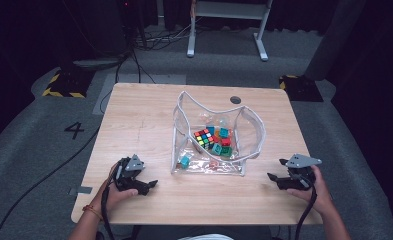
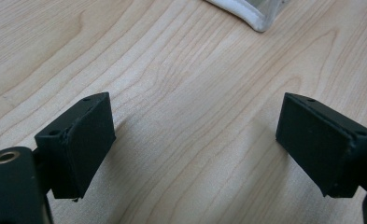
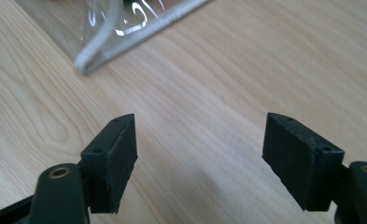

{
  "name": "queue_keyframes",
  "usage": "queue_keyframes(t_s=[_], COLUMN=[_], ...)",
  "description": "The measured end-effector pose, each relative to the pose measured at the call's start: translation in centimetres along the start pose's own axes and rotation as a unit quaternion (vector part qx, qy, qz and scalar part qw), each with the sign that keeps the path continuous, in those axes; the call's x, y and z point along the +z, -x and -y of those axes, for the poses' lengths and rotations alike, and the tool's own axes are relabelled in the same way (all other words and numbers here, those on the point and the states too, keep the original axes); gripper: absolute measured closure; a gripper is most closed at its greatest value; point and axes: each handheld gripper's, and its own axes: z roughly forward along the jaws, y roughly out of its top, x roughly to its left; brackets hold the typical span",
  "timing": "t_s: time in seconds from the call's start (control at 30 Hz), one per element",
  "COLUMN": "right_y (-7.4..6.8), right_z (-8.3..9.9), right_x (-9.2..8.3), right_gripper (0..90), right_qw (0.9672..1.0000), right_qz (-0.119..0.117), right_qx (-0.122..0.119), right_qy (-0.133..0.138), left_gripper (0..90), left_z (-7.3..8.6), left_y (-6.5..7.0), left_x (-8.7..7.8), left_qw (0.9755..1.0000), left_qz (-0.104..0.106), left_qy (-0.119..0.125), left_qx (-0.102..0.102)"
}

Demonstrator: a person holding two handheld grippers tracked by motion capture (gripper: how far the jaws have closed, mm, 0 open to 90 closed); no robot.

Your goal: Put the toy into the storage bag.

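The left gripper (image 1: 143,185) rests low on the table (image 1: 139,115) at about seven o'clock from the pouch, its jaws spread wide with nothing but bare wood between them; the left gripper view shows the same gap (image 2: 195,140) and a corner of the pouch's white edging (image 2: 246,11) at one o'clock. The right gripper (image 1: 279,176) sits at about four o'clock from the pouch, jaws likewise spread and empty (image 3: 200,158), aimed inward so the pouch's near corner (image 3: 97,51) lies at eleven o'clock in its view.

The clear pouch (image 1: 216,132) stands at the table's centre, its white-trimmed mouth gaping upward, probably so things can be reached from above. Inside lie a colour cube (image 1: 203,138) and several small teal blocks (image 1: 223,145); one teal block (image 1: 185,161) sits apart at the pouch's seven o'clock corner.

Flanking the pouch on both sides, apart from it, the grippers look poised to steady or seize it.
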Motion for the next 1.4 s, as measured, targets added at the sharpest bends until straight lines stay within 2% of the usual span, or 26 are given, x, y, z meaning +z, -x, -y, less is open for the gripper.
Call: queue_keyframes(t_s=[0.17,0.33,0.4,0.57,0.73,1.27,1.4], right_y=[0.2,0.4,0.4,0.5,0.5,0.6,0.6], right_z=[1.7,3.1,3.6,4.2,4.4,4.4,4.3], right_x=[0.6,0.7,0.7,0.2,0.0,0.1,0.1], right_gripper=[25.0,22.3,21.6,19.2,18.8,17.8,17.0], right_qw=[0.9995,0.9984,0.9966,0.9949,0.9949,0.9949,0.9951], right_qz=[-0.01,-0.008,-0.013,-0.001,0.005,0.002,0.002], right_qx=[0.029,0.057,0.079,0.1,0.1,0.1,0.099], right_qy=[-0.001,0.003,0.018,0.011,0.009,0.008,0.007], left_gripper=[11.8,11.7,11.8,12.2,12.6,12.3,11.8], left_z=[0.0,0.0,0.0,0.1,0.1,0.1,0.1], left_y=[0.0,0.0,0.1,0.0,0.1,0.0,0.0], left_x=[0.0,0.0,0.0,-0.1,-0.1,-0.1,-0.1], left_qw=[1.0,1.0,1.0,1.0,1.0,1.0,1.0], left_qz=[0.0,0.0,0.0,-0.004,-0.002,-0.002,0.001], left_qy=[0.0,0.0,0.002,0.002,0.002,0.002,0.0], left_qx=[0.0,0.0,-0.003,0.005,0.003,0.006,0.0])
